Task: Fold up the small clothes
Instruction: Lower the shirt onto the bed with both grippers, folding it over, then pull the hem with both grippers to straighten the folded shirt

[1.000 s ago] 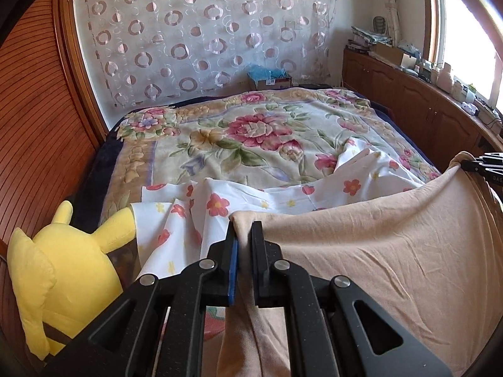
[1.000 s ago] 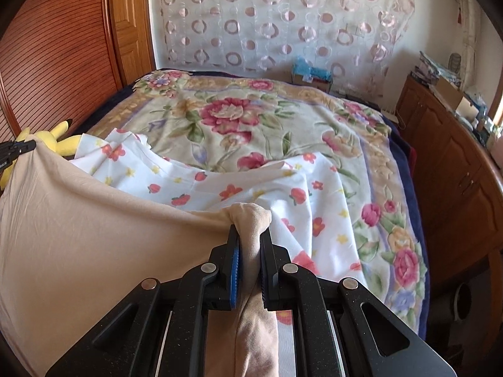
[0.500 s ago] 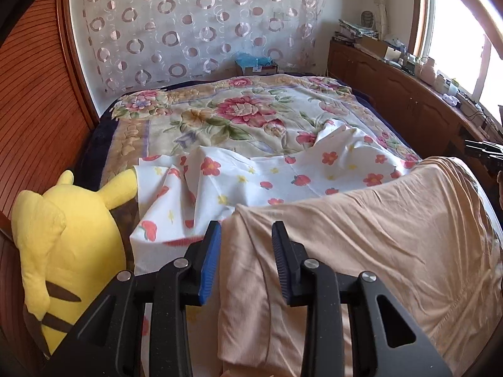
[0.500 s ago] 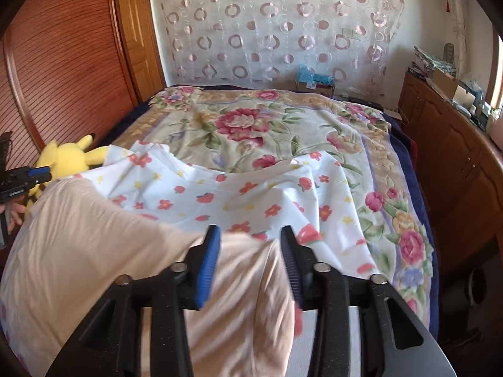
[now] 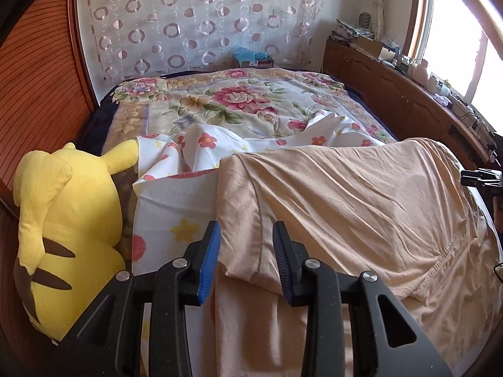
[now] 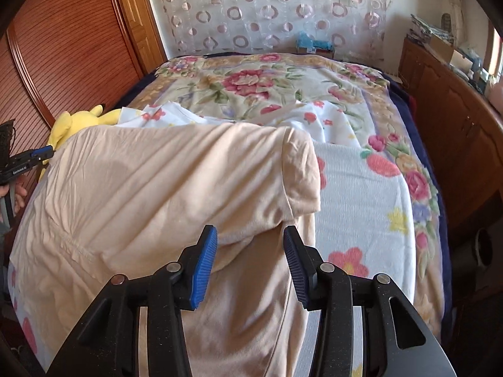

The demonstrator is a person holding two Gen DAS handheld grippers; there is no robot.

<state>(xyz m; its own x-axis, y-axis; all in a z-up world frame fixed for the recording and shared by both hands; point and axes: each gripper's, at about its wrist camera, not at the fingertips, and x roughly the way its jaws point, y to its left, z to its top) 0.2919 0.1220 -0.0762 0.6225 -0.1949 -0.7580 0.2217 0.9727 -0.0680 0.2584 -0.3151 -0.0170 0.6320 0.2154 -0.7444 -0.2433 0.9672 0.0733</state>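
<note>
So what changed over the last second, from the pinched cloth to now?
Both grippers let go: the left gripper and right gripper opened, and the beige garment, earlier stretched between them, dropped folded onto the bed. The floral sheet and yellow plush stayed put.

- Left gripper (image 5: 246, 259): black arms, blue ribbed pads, round silver screws.
- Right gripper (image 6: 250, 264): looks the same.
- Small white writing on one arm, too tiny to read.

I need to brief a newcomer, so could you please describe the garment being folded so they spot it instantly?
On the bed, nearest the cameras, a peach garment lies over a white flowered sheet. It alone is plain, without print.
</note>
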